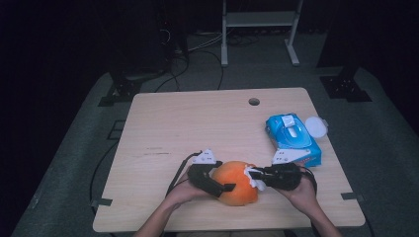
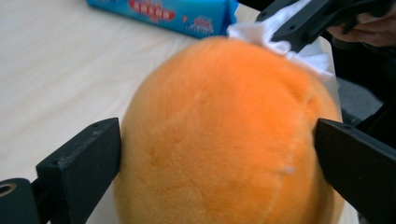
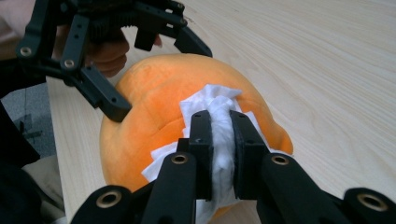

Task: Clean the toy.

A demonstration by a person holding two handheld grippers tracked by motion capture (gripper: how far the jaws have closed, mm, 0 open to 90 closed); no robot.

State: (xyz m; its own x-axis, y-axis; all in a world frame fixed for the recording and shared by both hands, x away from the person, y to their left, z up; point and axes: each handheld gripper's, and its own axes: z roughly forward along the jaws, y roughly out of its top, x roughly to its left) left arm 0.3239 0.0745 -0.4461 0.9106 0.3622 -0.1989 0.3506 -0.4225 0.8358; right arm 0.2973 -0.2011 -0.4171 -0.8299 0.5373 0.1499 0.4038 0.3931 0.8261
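Table [image 1: 197,123], light wood. Orange plush ball [image 1: 237,182] near front edge, btwn jaws of left gripper [image 1: 220,183], both touching its sides. Blue wipes pack [image 1: 292,138] at right. Right gripper [image 1: 256,176] clamped on white wipe [image 3: 215,105], pressed vs ball.

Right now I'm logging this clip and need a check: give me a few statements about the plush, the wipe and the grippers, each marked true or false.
1. The right gripper is shut on a white wipe. True.
2. The wipe touches the orange plush. True.
3. The left gripper is holding the blue wipes pack. False: its jaws straddle the plush.
4. The plush lies at the table's far edge. False: it lies near the person's edge.
5. The pack lies right of the plush. True.
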